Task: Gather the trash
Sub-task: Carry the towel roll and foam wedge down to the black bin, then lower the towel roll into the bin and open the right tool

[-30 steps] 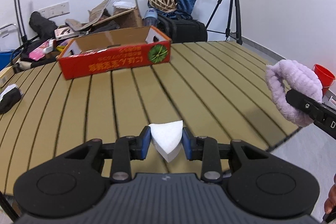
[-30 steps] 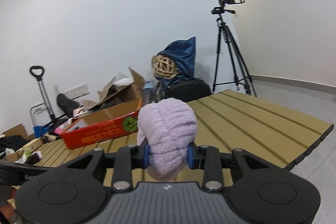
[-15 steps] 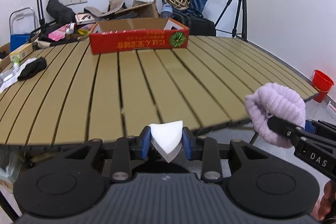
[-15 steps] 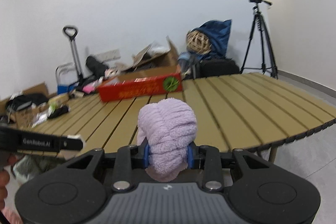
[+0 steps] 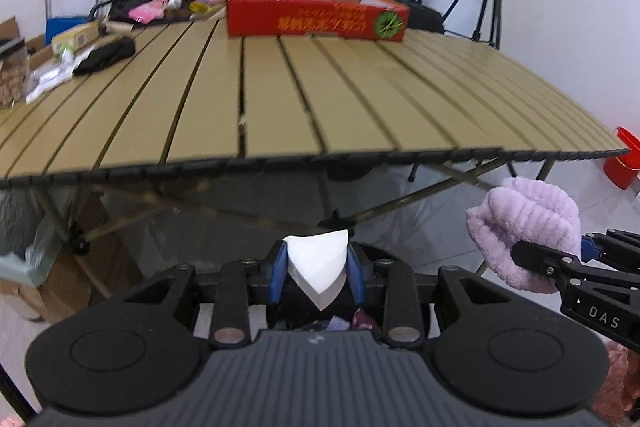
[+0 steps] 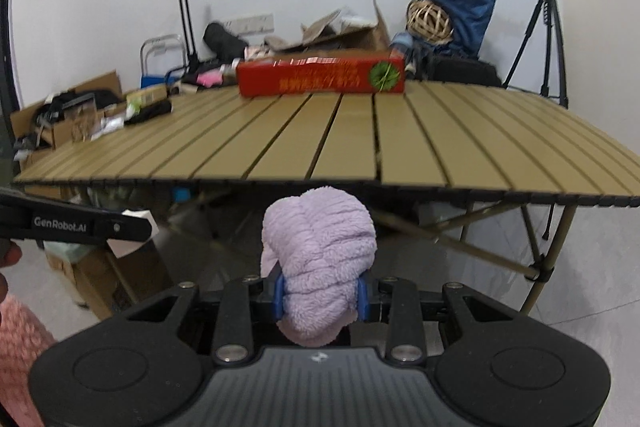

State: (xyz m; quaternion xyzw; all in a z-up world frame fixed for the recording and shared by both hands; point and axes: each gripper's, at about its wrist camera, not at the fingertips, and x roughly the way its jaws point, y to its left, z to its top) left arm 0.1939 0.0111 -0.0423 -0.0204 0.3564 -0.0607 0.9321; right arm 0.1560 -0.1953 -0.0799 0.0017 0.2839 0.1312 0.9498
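**A:** Below the near edge of the slatted table (image 5: 304,99), your left gripper (image 5: 316,269) is clamped on a white scrap of paper (image 5: 317,263), and your right gripper (image 6: 320,297) is squeezed around a fluffy lilac cloth (image 6: 318,259). Neither of them is carrying a loose load.

**B:** So how much of the collecting do you count as done?

**A:** You have two pieces picked up and off the table, but neither is dropped yet. Under your left gripper you can see a dark opening with coloured scraps (image 5: 352,321) in it. I judge that is the bin, though too little shows to be sure.

**B:** And what remains for you?

**A:** You have both releases ahead of you. At the table's far left corner a black cloth (image 5: 106,55) and some white crumpled bits (image 5: 48,81) lie near the edge, and the red carton (image 5: 316,19) stands at the back. Whether those count as trash, you cannot tell from this.
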